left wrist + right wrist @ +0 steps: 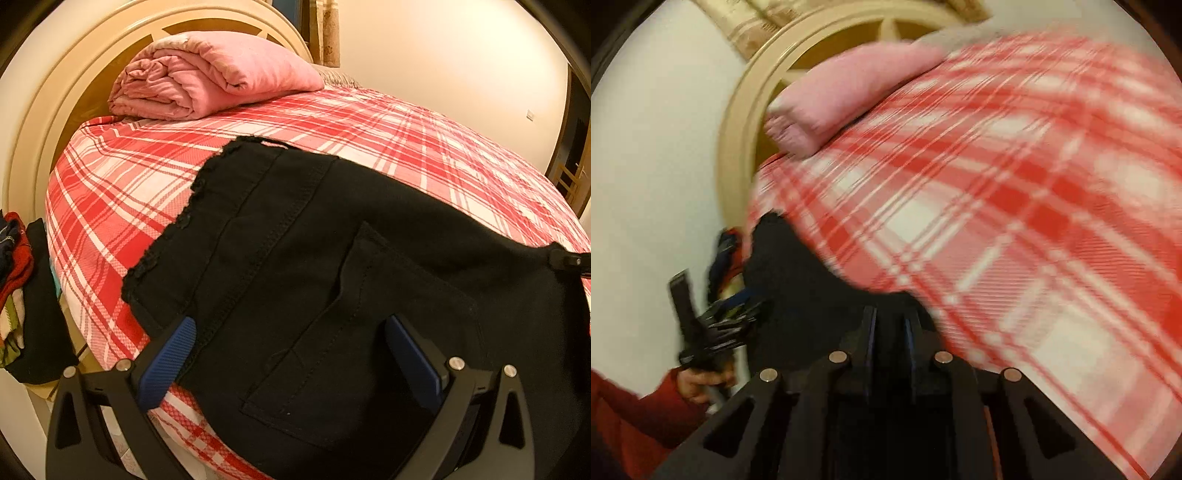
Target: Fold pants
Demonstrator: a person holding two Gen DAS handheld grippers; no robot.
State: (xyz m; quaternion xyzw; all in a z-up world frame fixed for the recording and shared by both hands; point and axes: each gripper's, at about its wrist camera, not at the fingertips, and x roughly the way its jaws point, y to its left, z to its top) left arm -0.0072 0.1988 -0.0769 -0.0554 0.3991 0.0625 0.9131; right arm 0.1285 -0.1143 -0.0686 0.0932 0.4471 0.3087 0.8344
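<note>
A: Our black pants (pixel 332 258) lie flat on the plaid bed (pixel 369 122). The left tongs (pixel 291 350) are spread wide over the back pocket, pinching nothing.

B: Our right tongs (pixel 890 325) are nearly clenched on the pants' edge, we think. With so thin a bite, the cloth may slip out when lifted.

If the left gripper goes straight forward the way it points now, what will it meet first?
Most likely the black denim pants on the red plaid bedsheet. The left gripper is open, with the back pocket area lying between its blue pads. Depth is unclear.
</note>
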